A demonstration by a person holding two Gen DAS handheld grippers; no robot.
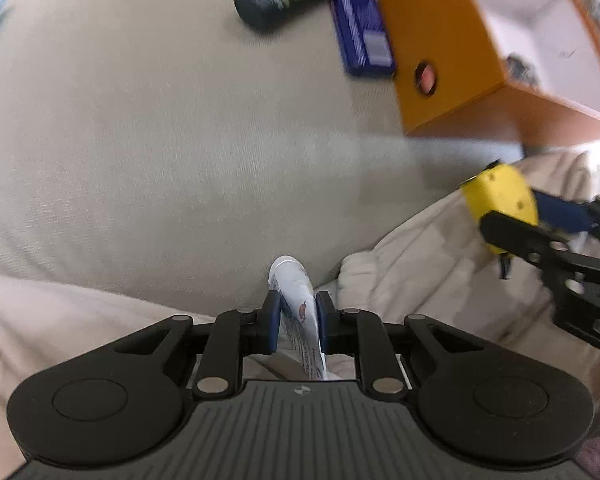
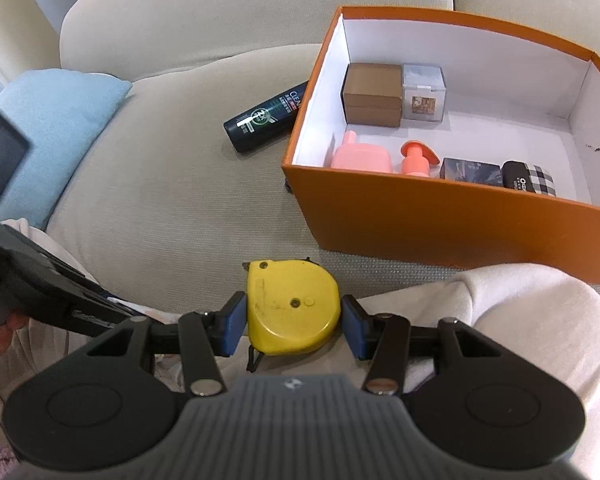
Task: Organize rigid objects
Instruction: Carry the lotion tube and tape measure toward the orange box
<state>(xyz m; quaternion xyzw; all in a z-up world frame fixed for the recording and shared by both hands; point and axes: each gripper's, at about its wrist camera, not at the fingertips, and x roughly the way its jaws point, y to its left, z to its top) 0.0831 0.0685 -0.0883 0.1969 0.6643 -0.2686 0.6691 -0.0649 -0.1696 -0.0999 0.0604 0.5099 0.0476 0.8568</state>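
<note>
a beige sofa [image 2: 172, 184] carries everything, with a blue cushion [image 2: 56, 120] at its left edge and an orange box [image 2: 440, 216] (white inside, already holding small boxes and pink items) toward the right. the right gripper [image 2: 293, 320] is clamped on a yellow tape measure [image 2: 294, 308] just before the box's near wall, while the left gripper [image 1: 298, 322] pinches a white tube [image 1: 296, 304] whose print is too small to read. a dark bottle [image 2: 266, 118] marked "clear" lies touching the box's left wall, with a blue carton [image 1: 362, 34] beside it.

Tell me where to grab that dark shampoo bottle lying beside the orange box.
Grip the dark bottle across its round middle, coming from above. It lies flat on the cushion, its top against the orange box, so only the long sides are free.
</note>
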